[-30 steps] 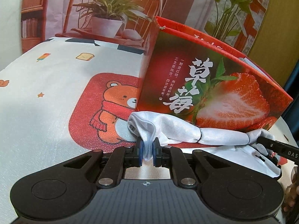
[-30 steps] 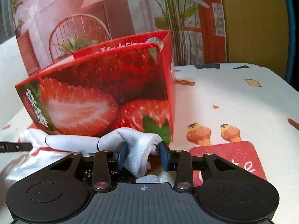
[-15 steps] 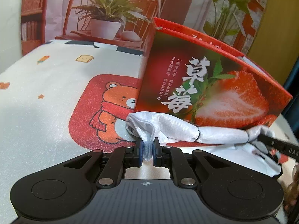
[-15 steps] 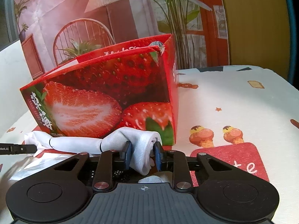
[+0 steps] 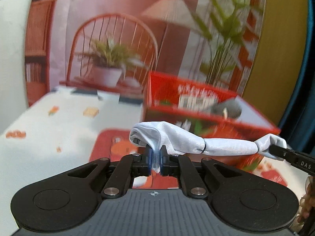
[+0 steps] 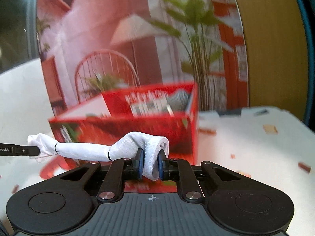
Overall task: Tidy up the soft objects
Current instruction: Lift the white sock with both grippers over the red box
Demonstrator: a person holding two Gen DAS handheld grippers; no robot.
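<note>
Cloth roll (image 5: 196, 143): a white bundle, bound at two places by thin dark bands, is held in the air in front of the box, stretched between the two grippers and clear of the tablecloth.
Backdrop (image 5: 122, 29): a printed room scene with a chair, a lamp and potted plants is hung behind the table.
Tablecloth (image 6: 256, 147): a white cover with small printed food pictures and red patches is spread over the table.
Box (image 6: 122, 129): a red carton printed with strawberries is set on the tablecloth, open at the top; a grey item (image 6: 178, 100) is seen inside it, too blurred to name.
Left gripper (image 5: 155, 160): its jaws are pressed together on the left end of the cloth roll, with fabric pinched between the blue pads (image 5: 150, 159).
Right gripper (image 6: 150, 165): its jaws have just been closing and are clamped on the right end of the cloth roll, a fold of fabric being squeezed between the pads.
</note>
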